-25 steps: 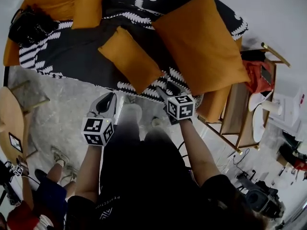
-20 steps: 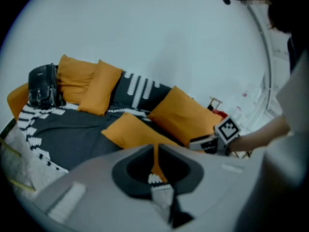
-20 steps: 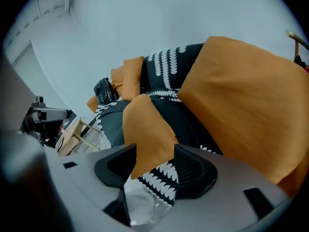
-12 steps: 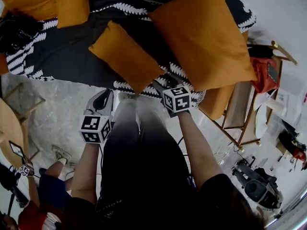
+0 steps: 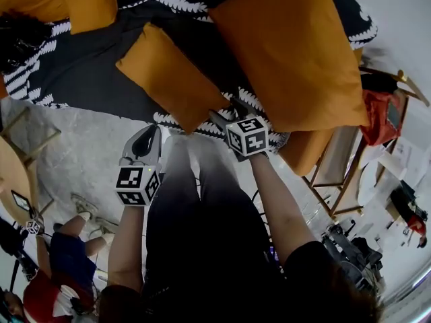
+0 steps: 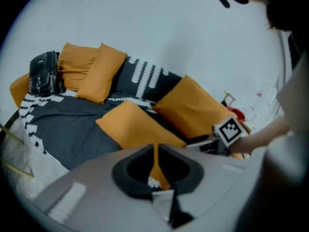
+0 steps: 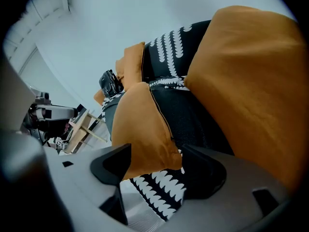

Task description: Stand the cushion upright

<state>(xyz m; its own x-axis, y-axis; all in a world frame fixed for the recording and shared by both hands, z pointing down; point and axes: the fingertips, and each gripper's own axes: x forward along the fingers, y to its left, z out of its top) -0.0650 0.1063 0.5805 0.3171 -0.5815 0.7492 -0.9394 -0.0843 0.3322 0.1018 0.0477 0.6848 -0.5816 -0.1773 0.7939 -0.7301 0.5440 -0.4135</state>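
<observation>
Cushion [image 5: 172, 76]: it lies flat on the sofa [image 5: 87, 79] at frame centre, with its near corner toward you.
Right claw [image 7: 154, 163]: your jaws are wide and have just been opening. The corner sits between them, unpinched.
Left claw [image 6: 155, 153]: nearly closed and empty, at lower left, clear of the cushion.
Risk: if you pinch only that soft corner, the cushion may fold, slip free or flop flat again.
</observation>
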